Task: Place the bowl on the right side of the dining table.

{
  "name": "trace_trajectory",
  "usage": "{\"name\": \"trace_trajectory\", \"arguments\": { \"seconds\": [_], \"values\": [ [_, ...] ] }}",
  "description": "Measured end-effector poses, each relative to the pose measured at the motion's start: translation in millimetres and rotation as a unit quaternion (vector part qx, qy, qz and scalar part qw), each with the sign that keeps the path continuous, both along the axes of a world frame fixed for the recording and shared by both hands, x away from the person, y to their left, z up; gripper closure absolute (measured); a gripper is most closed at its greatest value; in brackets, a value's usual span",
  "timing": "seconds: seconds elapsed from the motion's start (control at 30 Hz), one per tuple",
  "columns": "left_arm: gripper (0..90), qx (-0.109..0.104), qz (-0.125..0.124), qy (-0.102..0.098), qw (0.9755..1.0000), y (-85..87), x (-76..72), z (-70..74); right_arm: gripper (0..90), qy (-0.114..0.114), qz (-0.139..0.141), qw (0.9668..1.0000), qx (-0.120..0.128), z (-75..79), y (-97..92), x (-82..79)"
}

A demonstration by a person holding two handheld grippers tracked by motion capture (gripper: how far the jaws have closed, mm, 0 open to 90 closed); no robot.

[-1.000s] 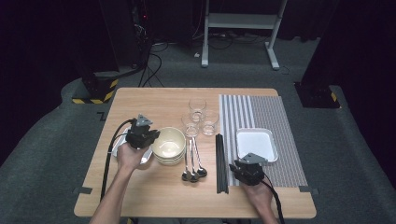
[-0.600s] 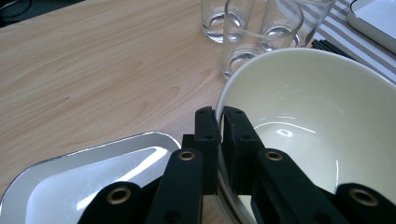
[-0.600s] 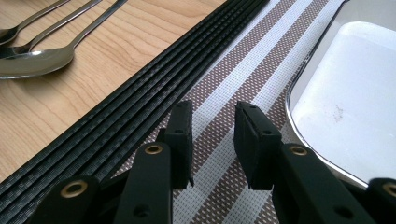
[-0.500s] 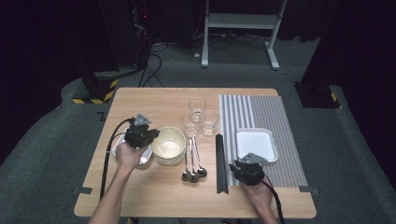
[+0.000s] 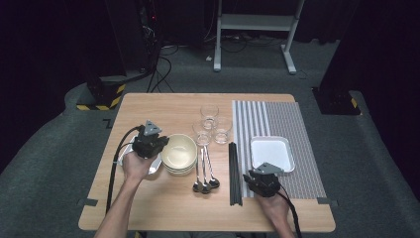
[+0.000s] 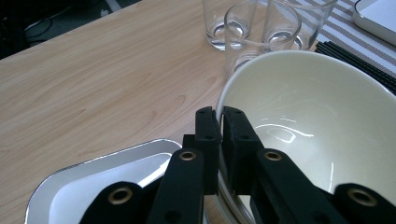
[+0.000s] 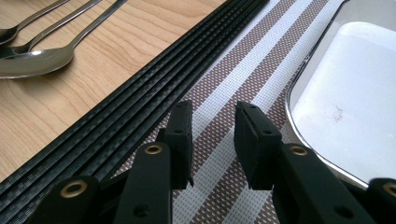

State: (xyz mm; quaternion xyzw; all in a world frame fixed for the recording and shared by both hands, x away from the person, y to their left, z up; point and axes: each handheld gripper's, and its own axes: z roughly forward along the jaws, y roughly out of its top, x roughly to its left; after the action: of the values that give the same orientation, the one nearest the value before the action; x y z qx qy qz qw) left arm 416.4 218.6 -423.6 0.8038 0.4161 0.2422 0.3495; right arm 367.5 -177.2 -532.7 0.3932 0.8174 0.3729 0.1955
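Note:
A cream bowl (image 5: 179,152) tops a small stack left of the table's middle. My left gripper (image 5: 161,146) is shut on that bowl's near left rim. In the left gripper view the jaws (image 6: 220,122) pinch the thin rim, one inside the bowl (image 6: 303,116) and one outside. My right gripper (image 5: 261,177) sits low over the striped placemat (image 5: 297,124) at the front right. Its jaws (image 7: 212,126) stand open with nothing between them, just above the mat (image 7: 219,88), between the black chopsticks (image 7: 140,93) and a white tray (image 7: 355,93).
A silver tray (image 6: 107,177) lies under my left hand. Three clear glasses (image 5: 209,111) stand behind the bowls. Spoons (image 5: 204,171) lie right of the bowls, then the chopsticks (image 5: 235,173) along the mat's edge. The white tray (image 5: 271,152) rests on the mat.

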Motion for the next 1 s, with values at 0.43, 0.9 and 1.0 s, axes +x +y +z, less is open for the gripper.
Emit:
{"name": "trace_trajectory", "arguments": {
  "seconds": [0.43,0.9,1.0],
  "values": [
    [83.1,-0.017,0.001,0.028,0.9995,3.1,6.7,-4.0,67.3,0.0,0.0,1.0,0.0,0.0,0.1,-0.1],
    [82.5,-0.011,0.002,0.033,0.9994,0.3,9.2,-8.5,67.3,0.0,0.0,1.0,0.0,0.0,0.0,0.0],
    [83.0,-0.011,0.0,0.032,0.9994,0.9,9.0,-8.3,67.3,0.0,0.0,1.0,0.0,0.0,0.0,0.0]
  ]
}}
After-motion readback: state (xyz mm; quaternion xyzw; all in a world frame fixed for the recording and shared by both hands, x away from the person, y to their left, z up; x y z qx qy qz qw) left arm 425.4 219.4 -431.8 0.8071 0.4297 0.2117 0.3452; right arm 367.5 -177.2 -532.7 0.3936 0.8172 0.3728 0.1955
